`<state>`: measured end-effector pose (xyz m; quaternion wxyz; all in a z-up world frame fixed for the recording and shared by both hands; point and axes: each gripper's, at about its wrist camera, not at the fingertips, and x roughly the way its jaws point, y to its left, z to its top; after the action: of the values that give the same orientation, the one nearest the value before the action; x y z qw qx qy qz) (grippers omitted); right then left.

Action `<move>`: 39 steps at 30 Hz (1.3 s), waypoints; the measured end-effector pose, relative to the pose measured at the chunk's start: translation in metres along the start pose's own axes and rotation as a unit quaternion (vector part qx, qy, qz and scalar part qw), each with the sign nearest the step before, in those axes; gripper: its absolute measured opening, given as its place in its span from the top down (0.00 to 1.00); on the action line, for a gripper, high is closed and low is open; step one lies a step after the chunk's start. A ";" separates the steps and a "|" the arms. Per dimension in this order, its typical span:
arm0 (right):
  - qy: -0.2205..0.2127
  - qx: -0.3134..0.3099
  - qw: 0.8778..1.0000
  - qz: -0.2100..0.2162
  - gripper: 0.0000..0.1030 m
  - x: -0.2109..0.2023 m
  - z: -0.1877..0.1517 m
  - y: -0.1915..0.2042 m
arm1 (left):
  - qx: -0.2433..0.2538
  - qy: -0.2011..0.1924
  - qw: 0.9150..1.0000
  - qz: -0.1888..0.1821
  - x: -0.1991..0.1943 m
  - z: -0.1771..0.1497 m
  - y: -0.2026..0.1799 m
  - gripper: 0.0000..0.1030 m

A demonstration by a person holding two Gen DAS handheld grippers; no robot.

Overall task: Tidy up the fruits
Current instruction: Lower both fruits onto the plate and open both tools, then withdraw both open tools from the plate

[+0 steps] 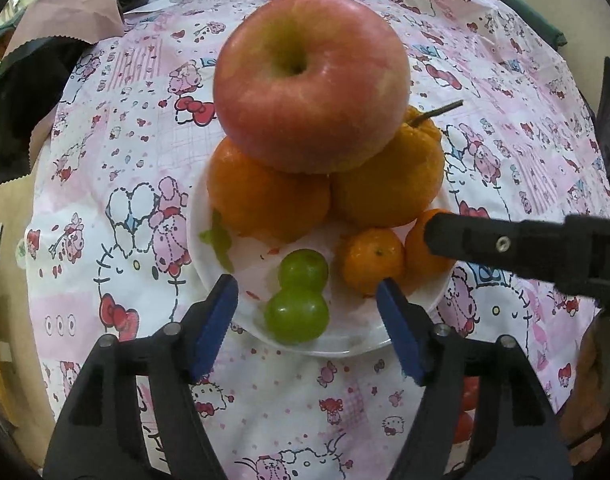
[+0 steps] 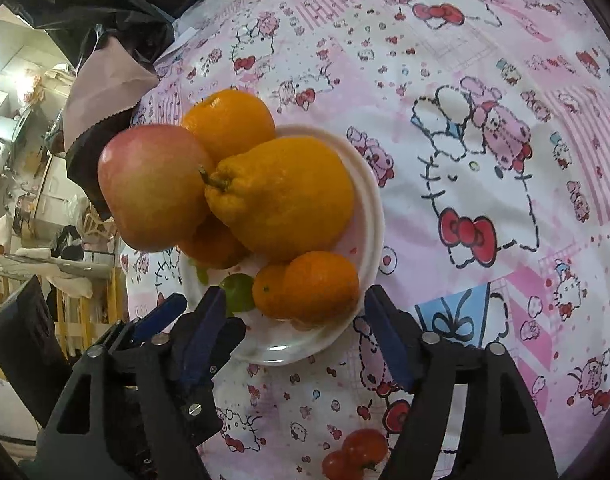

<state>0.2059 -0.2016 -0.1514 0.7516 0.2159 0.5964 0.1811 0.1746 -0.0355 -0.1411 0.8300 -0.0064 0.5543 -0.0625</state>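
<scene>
A white plate on the cartoon-print cloth holds a red-yellow apple stacked on two large oranges. In front of them lie two green fruits and two small mandarins. My left gripper is open over the plate's near rim; the green fruits lie between its blue pads, untouched. My right gripper is open around the small mandarins, pads apart from them. Its black finger enters the left wrist view from the right.
Small red tomatoes lie on the cloth near my right gripper. A pink and black bag sits at the table's far left edge. A person's hand shows at the lower right.
</scene>
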 end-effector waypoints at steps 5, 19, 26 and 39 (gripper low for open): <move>-0.009 0.003 1.000 0.002 0.24 -0.007 0.002 0.000 | -0.006 -0.010 1.000 0.003 -0.004 0.001 0.005 0.33; -0.042 0.007 0.999 -0.001 0.24 -0.040 -0.001 -0.002 | -0.011 -0.047 0.999 0.010 -0.031 -0.004 0.003 0.33; -0.060 0.012 0.998 0.005 0.24 -0.066 -0.013 0.001 | -0.017 -0.071 0.997 0.017 -0.056 -0.011 0.005 0.33; -0.085 -0.005 0.996 0.004 0.24 -0.107 -0.053 0.006 | -0.051 -0.110 0.992 0.021 -0.102 -0.030 0.018 0.33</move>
<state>0.1306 -0.2477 -0.0710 0.7998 0.2291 0.5288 0.1681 0.1104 -0.0044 -0.0608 0.8855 -0.0440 0.4622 -0.0157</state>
